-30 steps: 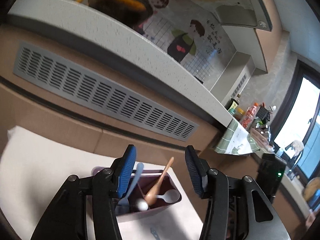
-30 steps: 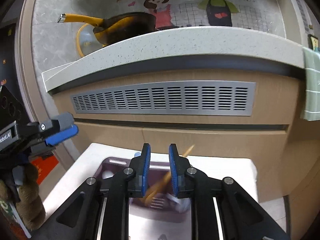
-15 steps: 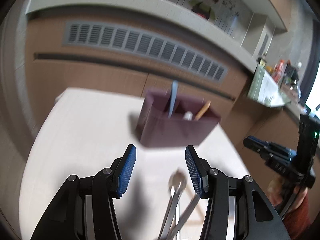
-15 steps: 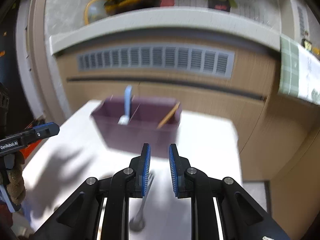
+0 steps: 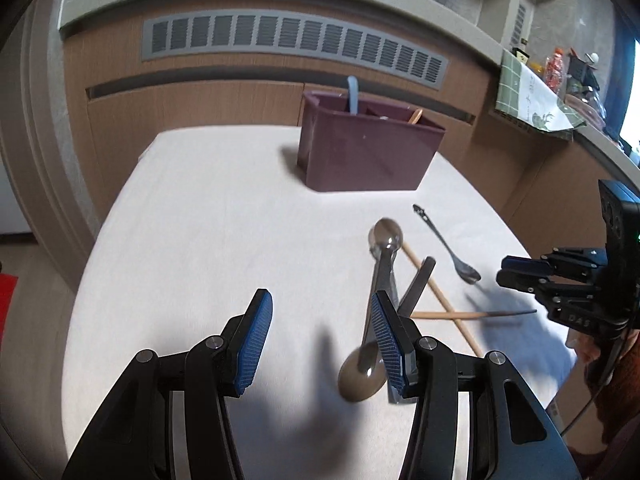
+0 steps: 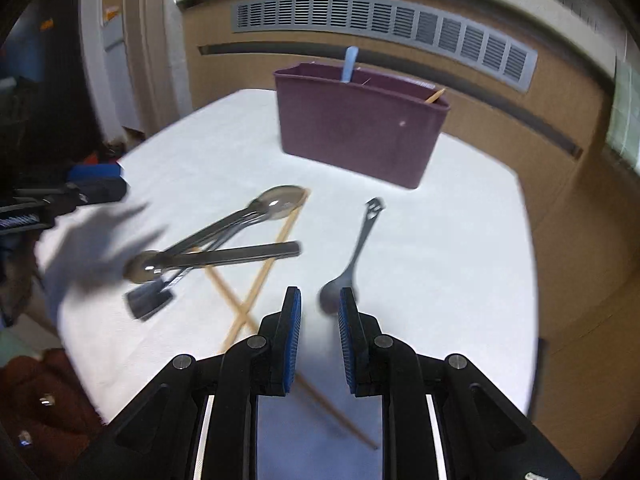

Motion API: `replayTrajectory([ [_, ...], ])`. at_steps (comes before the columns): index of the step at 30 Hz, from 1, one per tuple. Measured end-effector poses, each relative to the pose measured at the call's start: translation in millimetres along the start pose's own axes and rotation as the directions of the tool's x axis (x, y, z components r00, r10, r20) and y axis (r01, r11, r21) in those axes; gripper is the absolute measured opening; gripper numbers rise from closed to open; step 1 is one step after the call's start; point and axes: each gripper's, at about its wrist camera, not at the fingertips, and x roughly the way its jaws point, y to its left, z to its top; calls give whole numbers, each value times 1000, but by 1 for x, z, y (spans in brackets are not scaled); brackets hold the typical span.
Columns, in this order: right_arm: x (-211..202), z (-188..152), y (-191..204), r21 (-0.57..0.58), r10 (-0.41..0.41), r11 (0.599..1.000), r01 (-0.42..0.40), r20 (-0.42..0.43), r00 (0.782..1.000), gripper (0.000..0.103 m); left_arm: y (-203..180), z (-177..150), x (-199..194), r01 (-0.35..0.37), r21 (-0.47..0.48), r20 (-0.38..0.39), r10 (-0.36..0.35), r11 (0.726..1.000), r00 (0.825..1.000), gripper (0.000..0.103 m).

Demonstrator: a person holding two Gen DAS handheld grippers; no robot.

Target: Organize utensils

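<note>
1. On the white bench [image 5: 192,240], toward its far edge, stands a dark purple utensil box [image 5: 366,152] with a light blue handle [image 5: 352,94] sticking up from its left part and a wooden tip [image 5: 416,115] showing at its right.
2. Loose utensils lie nearer the cameras: a long steel spoon [image 5: 384,240] with its bowl pointing toward the box, a second steel spoon [image 5: 360,376] whose bowl lies close to the left wrist camera, and a flat dark metal handle [image 5: 418,288] resting across them.
3. Two wooden chopsticks [image 6: 256,284] lie crossed under and beside this pile.
4. A small dark spoon [image 6: 352,264] lies apart to the right of the pile, its bowl toward the right hand-held gripper [image 6: 318,320] and its cut-out handle end toward the box.
5. That right hand-held gripper hangs just above the small spoon's bowl with its blue pads partly open and nothing between them.
6. Its left counterpart, the left hand-held gripper [image 5: 320,332], is spread wide and empty; its right pad sits over the near spoon's handle, though blur makes it hard to tell whether it touches.
7. Behind the bench runs a wooden cabinet front with a grey vent grille [image 5: 296,46].
</note>
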Motion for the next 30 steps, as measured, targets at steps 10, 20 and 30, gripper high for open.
replayTrajectory([
  [10,12,-9,38,-128,184,973,-191,-66,981,20,2,-1,6,-5,-16,-20,4,1000,1000,51],
  [20,62,6,71,-250,105,959,-135,-130,986,19,8,-2,8,3,-37,-33,-4,999,999,51],
  [30,39,-7,28,-38,114,992,-118,-90,989,4,6,-2,15,12,-46,-51,-14,999,999,51],
])
